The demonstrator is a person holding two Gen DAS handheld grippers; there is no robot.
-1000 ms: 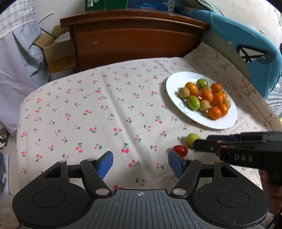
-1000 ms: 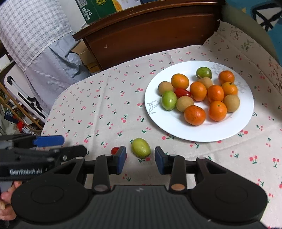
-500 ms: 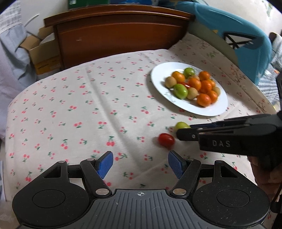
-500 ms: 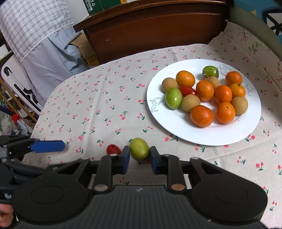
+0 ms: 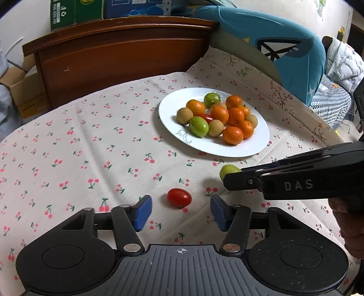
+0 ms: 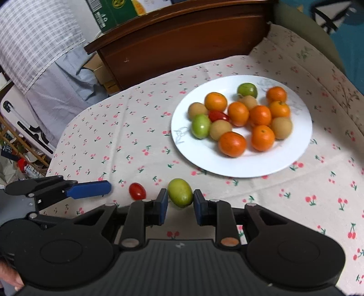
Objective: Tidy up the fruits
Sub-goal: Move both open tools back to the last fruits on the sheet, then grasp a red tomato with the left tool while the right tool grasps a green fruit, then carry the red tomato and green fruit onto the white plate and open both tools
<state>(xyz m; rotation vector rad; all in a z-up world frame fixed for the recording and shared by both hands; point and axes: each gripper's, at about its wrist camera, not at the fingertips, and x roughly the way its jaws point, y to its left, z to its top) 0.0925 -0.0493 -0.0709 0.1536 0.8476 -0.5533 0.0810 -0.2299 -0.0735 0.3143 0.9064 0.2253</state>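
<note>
A white plate (image 5: 204, 145) (image 6: 227, 166) on the cherry-print cloth holds several orange, green, tan and red fruits. In front of it on the cloth lie a red tomato (image 5: 179, 198) (image 6: 137, 191) and a green fruit (image 6: 180, 192) (image 5: 227, 170). My left gripper (image 5: 180, 211) is closing, its blue pads either side of the red tomato with gaps showing. My right gripper (image 6: 180, 205) is shut on the green fruit, a pad against each side. In the left wrist view the right gripper's fingers (image 5: 241, 179) come in from the right, hiding part of that fruit.
A brown wooden headboard (image 5: 118, 52) stands behind the table, with cardboard boxes (image 5: 75, 11) on top. A blue cushion (image 5: 291, 45) lies at the back right. Hung clothes (image 6: 45, 45) and clutter sit off the table's left edge. A hand (image 5: 350, 216) holds the right gripper.
My left gripper moved forward and down until the red tomato sat between its pads, and its jaws narrowed. My right gripper's pads closed in onto the green fruit.
</note>
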